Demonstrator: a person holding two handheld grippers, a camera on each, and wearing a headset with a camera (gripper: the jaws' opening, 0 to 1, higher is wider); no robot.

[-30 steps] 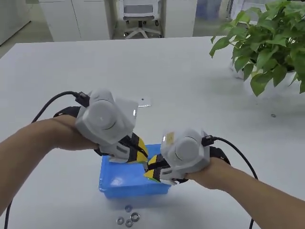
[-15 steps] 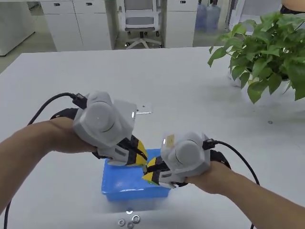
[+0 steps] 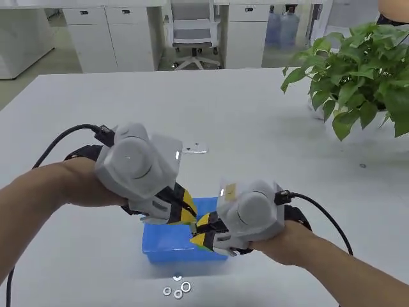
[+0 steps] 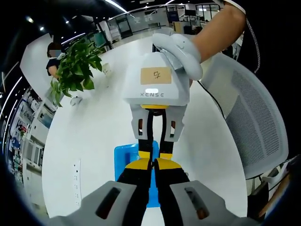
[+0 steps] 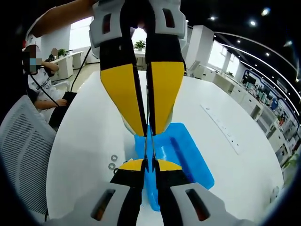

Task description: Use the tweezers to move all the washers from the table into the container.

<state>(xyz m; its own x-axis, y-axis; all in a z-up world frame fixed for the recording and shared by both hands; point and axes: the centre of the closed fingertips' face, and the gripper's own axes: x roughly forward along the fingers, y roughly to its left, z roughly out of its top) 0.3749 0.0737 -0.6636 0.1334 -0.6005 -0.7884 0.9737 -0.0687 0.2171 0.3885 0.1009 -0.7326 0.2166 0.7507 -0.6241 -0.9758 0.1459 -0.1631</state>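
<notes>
A blue container (image 3: 167, 246) sits on the white table near its front edge, with three washers (image 3: 177, 289) on the table just in front of it. Above the container my left gripper (image 3: 190, 216) and right gripper (image 3: 199, 235) meet tip to tip. In the right gripper view a thin dark strip, the tweezers (image 5: 148, 141), runs between the left gripper's (image 5: 148, 129) yellow jaws and into my right gripper's (image 5: 149, 165) shut jaws. The washers (image 5: 113, 161) lie left of the container (image 5: 188, 150) there. In the left gripper view, my left gripper (image 4: 153, 165) is shut and faces the right gripper (image 4: 154, 150).
A potted plant (image 3: 358, 70) stands at the table's far right. A small white strip (image 3: 192, 150) lies mid-table behind the grippers. Cables trail from both grippers. An office chair (image 3: 192, 25) stands beyond the table, and a grey mesh chair (image 4: 254, 117) is close to its front.
The head camera has shifted slightly. Both grippers stay tip to tip over the container, and the washers have not moved.
</notes>
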